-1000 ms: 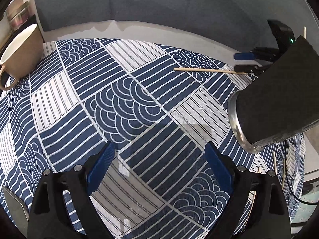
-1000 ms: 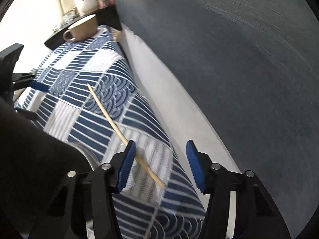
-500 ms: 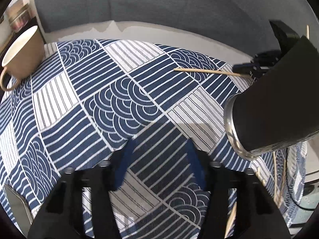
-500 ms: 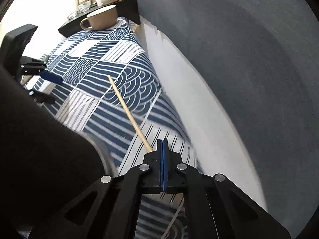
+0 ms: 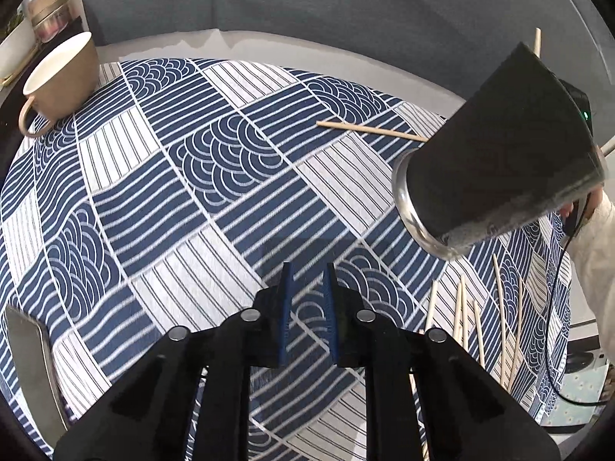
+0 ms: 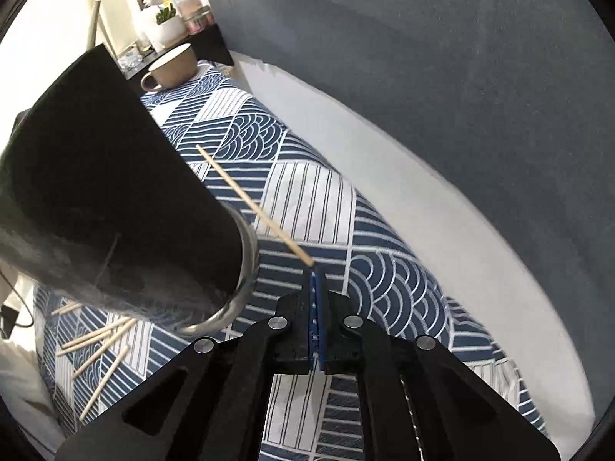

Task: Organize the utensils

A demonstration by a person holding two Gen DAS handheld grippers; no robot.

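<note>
My right gripper [image 6: 314, 274] is shut on the near end of a wooden chopstick [image 6: 250, 203], which points away over the blue patterned tablecloth [image 6: 307, 199]. The same chopstick shows in the left wrist view [image 5: 369, 130], partly hidden behind a black cup [image 5: 499, 153] with a steel rim. The cup stands close left of my right gripper [image 6: 107, 199] and holds one chopstick [image 5: 537, 41]. Several loose chopsticks [image 5: 476, 319] lie on the cloth beside it. My left gripper [image 5: 307, 288] is nearly closed and empty, above the cloth.
A tan mug [image 5: 61, 77] stands at the far left corner of the cloth. A grey upholstered wall [image 5: 307, 7] runs behind the table. A metal object [image 5: 30, 365] lies at the left edge. A black cable [image 5: 557, 345] hangs off the right side.
My right gripper closed on the end of the chopstick and has lifted it. My left gripper went from wide open to nearly closed, holding nothing.
</note>
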